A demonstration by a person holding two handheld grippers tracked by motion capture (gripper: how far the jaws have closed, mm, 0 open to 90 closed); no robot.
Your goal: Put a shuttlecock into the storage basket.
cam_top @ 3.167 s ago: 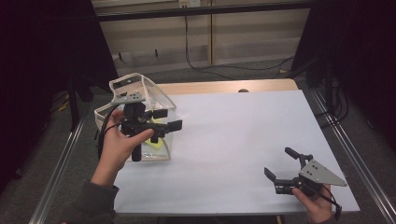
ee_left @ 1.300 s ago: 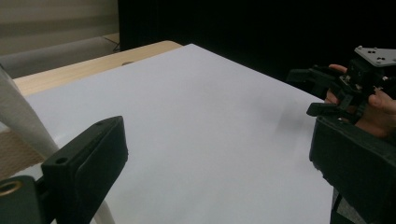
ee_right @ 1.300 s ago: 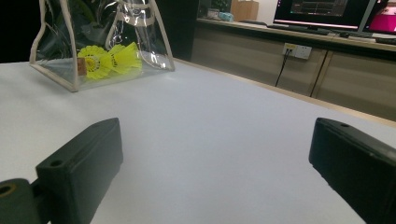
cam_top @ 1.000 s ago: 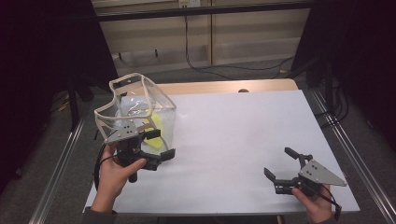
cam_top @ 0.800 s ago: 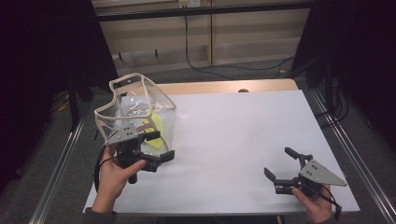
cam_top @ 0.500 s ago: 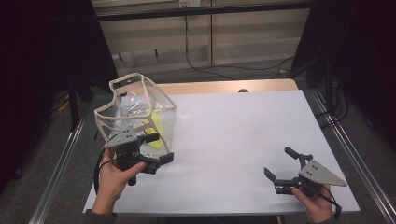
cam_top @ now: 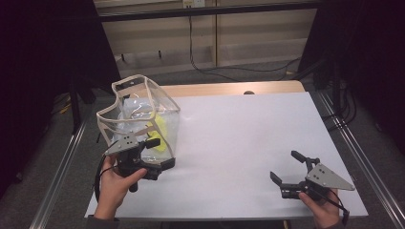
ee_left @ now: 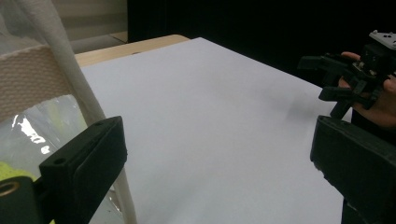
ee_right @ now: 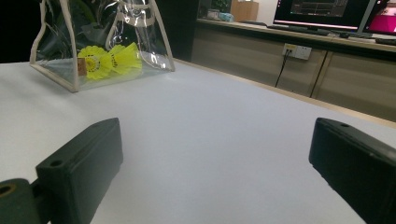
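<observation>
Where the white surface [cam_top: 239, 143] runs toward its nine o'clock edge in the high view, a clear bag [cam_top: 138, 119] with cream trim stands upright; yellow shuttlecocks [cam_top: 160, 135] lie inside it, low against its near wall; in the right gripper view they show at eleven o'clock [ee_right: 109, 59], two of them side by side behind the clear plastic. The left gripper [cam_top: 160, 153] sits just at the bag's six o'clock side, its jaws spread wide with nothing between them; whether one touches the bag's wall cannot be told; in its own view the bag's cream edge [ee_left: 70, 93] rises just beside one jaw. The right gripper [cam_top: 291, 167] rests well apart at four o'clock on the surface, jaws likewise wide apart and empty.
</observation>
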